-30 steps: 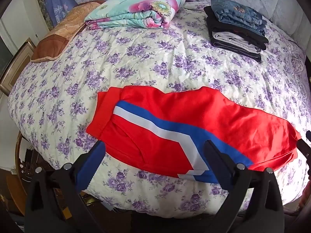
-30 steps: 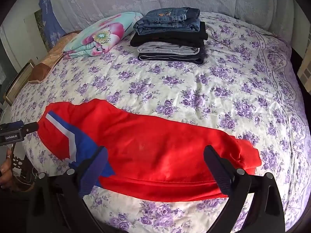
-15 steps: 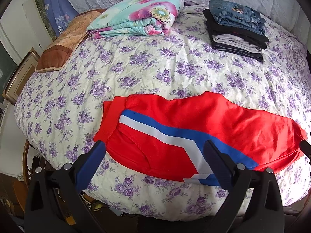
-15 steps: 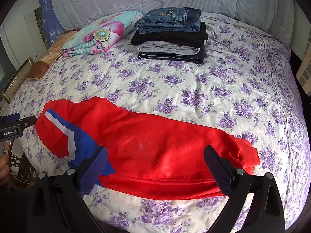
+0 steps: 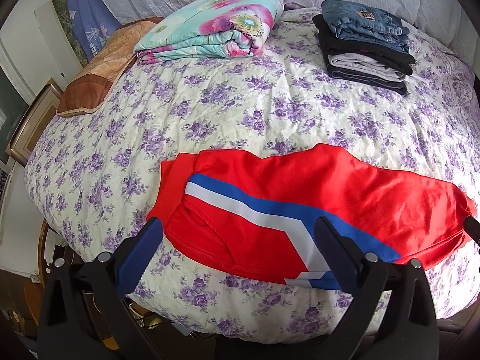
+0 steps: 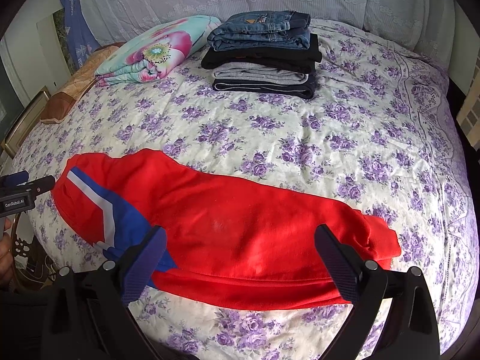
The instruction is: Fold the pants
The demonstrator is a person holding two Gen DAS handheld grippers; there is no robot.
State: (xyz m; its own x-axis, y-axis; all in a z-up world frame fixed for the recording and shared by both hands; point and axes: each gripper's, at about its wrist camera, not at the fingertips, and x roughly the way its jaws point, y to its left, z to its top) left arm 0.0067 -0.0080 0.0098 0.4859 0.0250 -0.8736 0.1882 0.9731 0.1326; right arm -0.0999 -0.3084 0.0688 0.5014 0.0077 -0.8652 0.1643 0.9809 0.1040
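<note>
My left gripper (image 5: 237,240) and right gripper (image 6: 240,246): fingers spread, empty. Red pants (image 6: 240,225) ahead, apparently halved lengthwise on bed (image 6: 300,138), ready for cross-fold.

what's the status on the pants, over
Left gripper open, right gripper open, both empty, just short of the cloth. Red pants lie lengthwise across the near bed edge, folded in half. Nothing in the way; folded stack far back.

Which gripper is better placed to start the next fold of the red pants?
Probably the right gripper: open, its fingers straddle the red pants near the cuff end. The left gripper, also open, sits by the waistband, which should stay put.
</note>
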